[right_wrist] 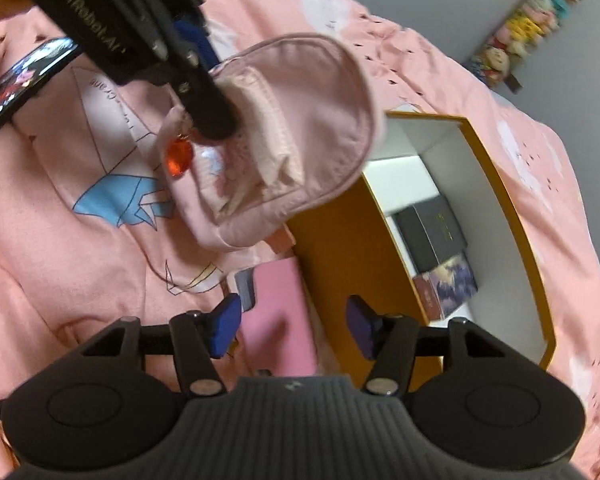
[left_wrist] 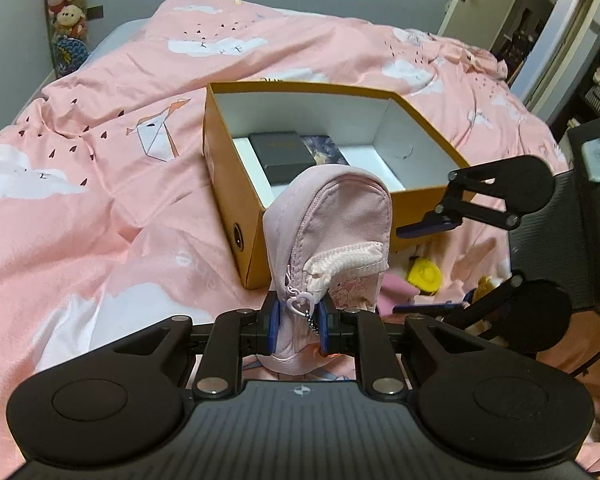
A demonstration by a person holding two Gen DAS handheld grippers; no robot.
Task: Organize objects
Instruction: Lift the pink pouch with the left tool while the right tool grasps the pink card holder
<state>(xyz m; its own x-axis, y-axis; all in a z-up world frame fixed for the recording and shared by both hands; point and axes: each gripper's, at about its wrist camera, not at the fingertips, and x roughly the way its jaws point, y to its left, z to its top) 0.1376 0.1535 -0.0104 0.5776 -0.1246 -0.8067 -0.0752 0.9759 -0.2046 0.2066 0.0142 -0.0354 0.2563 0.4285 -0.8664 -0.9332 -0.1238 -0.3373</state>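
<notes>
The left gripper point(left_wrist: 298, 326) pinches the pouch point(left_wrist: 328, 236) low by its base, so the bag stands up ahead of the fingers, clear of the quilt point(left_wrist: 100, 208) and ready to go over the wall of the box point(left_wrist: 228, 184) just beyond. That box already holds a dark case point(left_wrist: 282, 154) and a card, with bare floor beside them. The right gripper point(right_wrist: 292, 330) is spread and empty, poised above a pink case point(right_wrist: 278, 320) lying against the box's near wall, likely the next pick.
</notes>
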